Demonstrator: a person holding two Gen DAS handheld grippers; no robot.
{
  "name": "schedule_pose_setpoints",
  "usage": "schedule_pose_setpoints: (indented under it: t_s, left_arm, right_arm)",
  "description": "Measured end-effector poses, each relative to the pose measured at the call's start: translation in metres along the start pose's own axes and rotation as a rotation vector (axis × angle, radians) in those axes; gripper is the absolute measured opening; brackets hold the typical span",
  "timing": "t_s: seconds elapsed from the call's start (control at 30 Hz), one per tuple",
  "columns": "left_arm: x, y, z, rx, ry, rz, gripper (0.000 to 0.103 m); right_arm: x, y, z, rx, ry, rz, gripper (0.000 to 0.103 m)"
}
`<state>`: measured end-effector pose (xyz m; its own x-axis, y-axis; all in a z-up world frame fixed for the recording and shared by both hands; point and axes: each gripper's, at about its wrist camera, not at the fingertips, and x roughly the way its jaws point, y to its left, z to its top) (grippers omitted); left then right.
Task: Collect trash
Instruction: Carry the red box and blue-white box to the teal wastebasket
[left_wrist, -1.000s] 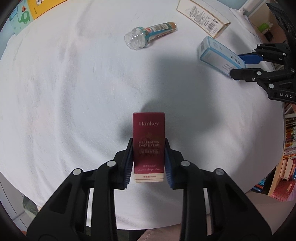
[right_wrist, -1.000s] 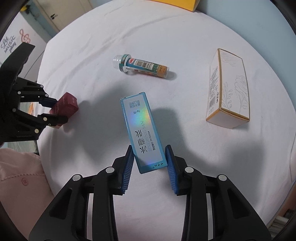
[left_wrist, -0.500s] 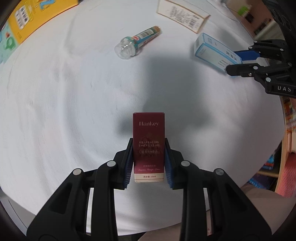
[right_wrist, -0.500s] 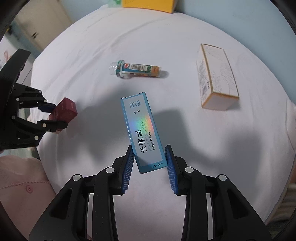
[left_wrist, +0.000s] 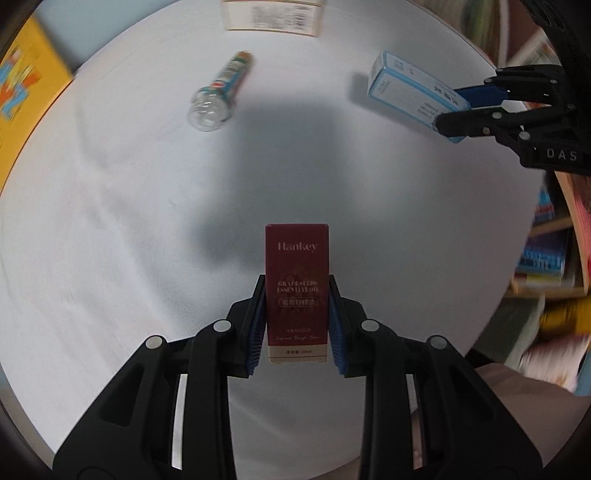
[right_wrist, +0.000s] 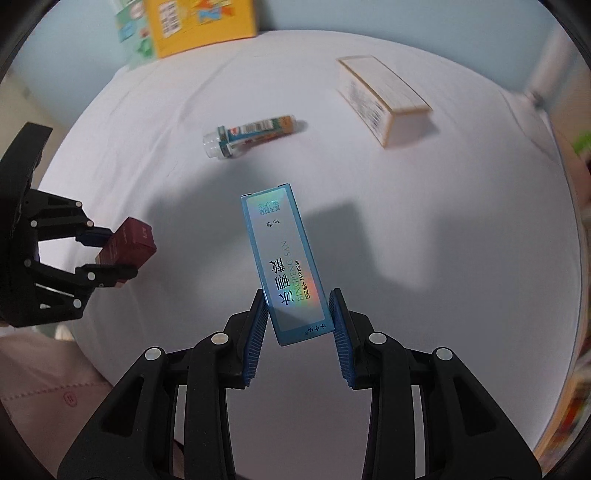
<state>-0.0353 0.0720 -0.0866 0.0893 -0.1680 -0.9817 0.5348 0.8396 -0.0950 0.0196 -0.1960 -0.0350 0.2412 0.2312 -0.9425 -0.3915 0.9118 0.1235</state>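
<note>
My left gripper (left_wrist: 297, 317) is shut on a dark red essential-oil box (left_wrist: 297, 280), held above the white table; the same gripper (right_wrist: 107, 254) and red box (right_wrist: 129, 245) show at the left of the right wrist view. My right gripper (right_wrist: 297, 332) is shut on a long blue holographic box (right_wrist: 286, 269), tilted a little left; it appears at upper right in the left wrist view as the blue box (left_wrist: 410, 94) in the right gripper (left_wrist: 469, 107). A clear tube with a coloured label (right_wrist: 251, 136) and a white-and-tan box (right_wrist: 384, 98) lie on the cloth.
The round table (right_wrist: 443, 295) has a white cloth. A yellow printed carton (right_wrist: 199, 22) stands at its far edge, also the yellow carton (left_wrist: 22, 99) at left. Bookshelves (left_wrist: 546, 254) rise past the table's right side. Pink clothing of a person (right_wrist: 40, 391) is at lower left.
Both views have rolled and both grippers have shifted across the table, each still holding its box. The tube and white box have slid to new spots in the views.
</note>
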Motion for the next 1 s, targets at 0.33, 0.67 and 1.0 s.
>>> schedule_pose_setpoints:
  t_s: [0.33, 0.67, 1.0]
  left_arm:
    - [0.001, -0.042, 0.005, 0.233, -0.007, -0.039, 0.027]
    - [0.006, -0.151, 0.037, 0.446, -0.002, -0.089, 0.027]
    - [0.000, -0.237, 0.028, 0.660, 0.002, -0.131, 0.027]
  right_arm:
    - [-0.021, 0.009, -0.065, 0.226, -0.009, -0.075, 0.035]
    - [-0.058, 0.004, -0.150, 0.433, -0.044, -0.156, 0.035]
    - [-0.089, 0.004, -0.241, 0.627, -0.072, -0.213, 0.035]
